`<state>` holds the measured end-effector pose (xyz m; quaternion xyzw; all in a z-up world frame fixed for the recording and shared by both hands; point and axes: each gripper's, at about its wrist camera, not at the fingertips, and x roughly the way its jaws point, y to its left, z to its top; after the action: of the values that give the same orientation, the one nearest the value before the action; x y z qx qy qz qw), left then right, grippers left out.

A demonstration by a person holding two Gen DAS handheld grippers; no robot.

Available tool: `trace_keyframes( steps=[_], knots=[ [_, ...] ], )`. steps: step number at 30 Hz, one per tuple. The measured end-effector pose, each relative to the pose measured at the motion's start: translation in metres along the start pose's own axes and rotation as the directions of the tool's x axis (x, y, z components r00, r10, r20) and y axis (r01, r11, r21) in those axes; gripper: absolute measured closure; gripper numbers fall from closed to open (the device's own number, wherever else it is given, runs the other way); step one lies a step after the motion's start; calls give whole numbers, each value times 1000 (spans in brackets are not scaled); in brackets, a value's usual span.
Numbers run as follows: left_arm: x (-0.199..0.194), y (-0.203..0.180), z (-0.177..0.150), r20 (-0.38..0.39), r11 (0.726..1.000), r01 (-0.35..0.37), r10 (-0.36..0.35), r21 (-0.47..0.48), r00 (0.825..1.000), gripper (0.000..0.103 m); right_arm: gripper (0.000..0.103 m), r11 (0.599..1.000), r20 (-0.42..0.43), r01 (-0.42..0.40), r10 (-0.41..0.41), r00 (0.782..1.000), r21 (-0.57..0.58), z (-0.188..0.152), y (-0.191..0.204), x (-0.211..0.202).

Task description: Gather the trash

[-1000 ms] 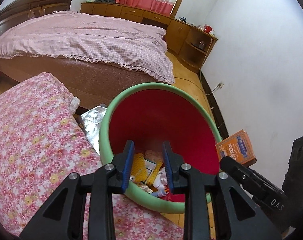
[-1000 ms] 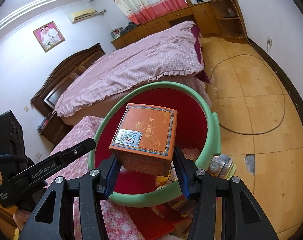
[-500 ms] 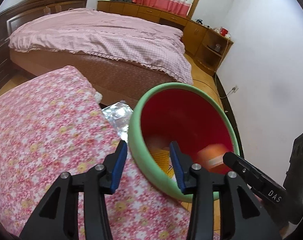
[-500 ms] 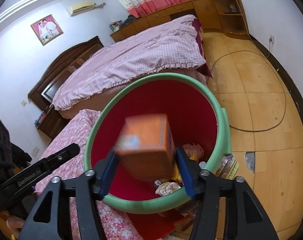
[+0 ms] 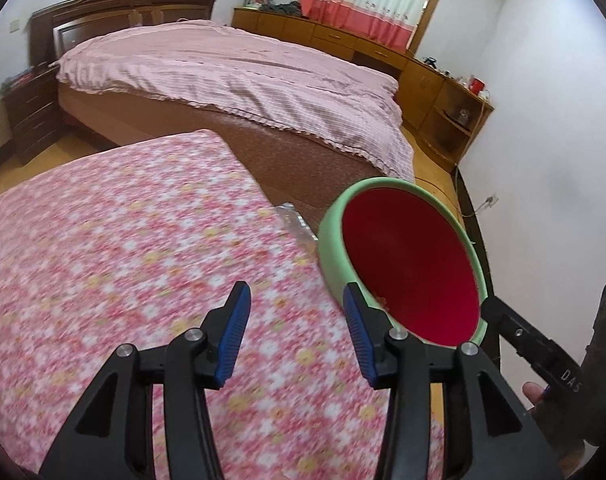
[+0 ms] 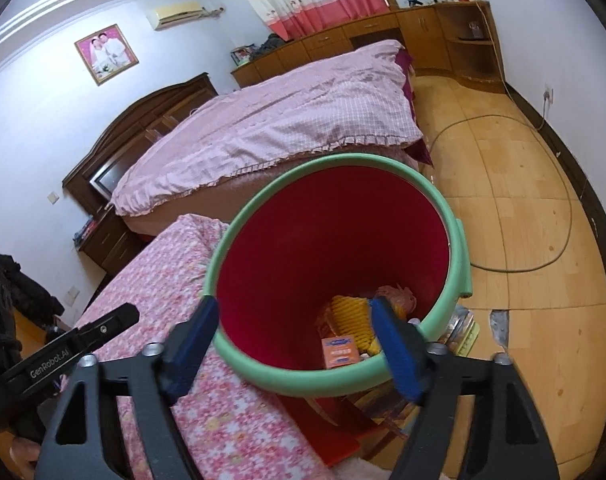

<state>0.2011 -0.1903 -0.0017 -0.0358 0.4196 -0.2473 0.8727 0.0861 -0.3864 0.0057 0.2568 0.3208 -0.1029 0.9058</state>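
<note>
Green-rimmed bin (image 6: 335, 378) — right gripper (image 6: 297, 350) spread above

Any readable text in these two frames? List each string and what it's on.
"GenRobot.AI": white print on the black bar of the left gripper, seen in the right wrist view.
"DAS": white letters, cut off at the edge, on the black bar of the right gripper, seen in the left wrist view.
Print on the orange box in the bin: too small to read.

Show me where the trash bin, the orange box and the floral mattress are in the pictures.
trash bin (image 6: 335, 378), right wrist view, on its green near rim.
orange box (image 6: 340, 356), right wrist view, on its top face, inside the bin.
floral mattress (image 5: 143, 260), left wrist view, on its bare top surface.
</note>
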Motion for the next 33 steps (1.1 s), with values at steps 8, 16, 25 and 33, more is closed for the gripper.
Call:
trace_keyframes(
  steps=[8, 16, 25, 33],
  knots=[
    [-40, 24, -16, 29, 996, -79, 80, -36, 996, 46, 23, 998, 6, -25, 26, 1000, -62, -17, 34, -21],
    [-72, 48, -35, 65, 987, -141, 146, -73, 987, 42, 23, 988, 31, -44, 49, 998, -147, -39, 65, -41],
    [-121, 68, -65, 111, 971, -218, 229, -100, 967, 42, 22, 973, 68, -43, 60, 996, -226, -68, 92, -68],
    [-149, 73, -92, 136, 958, -259, 275, -125, 952, 42, 22, 956, 97, -27, 58, 994, -291, -98, 110, -85]
  ],
)
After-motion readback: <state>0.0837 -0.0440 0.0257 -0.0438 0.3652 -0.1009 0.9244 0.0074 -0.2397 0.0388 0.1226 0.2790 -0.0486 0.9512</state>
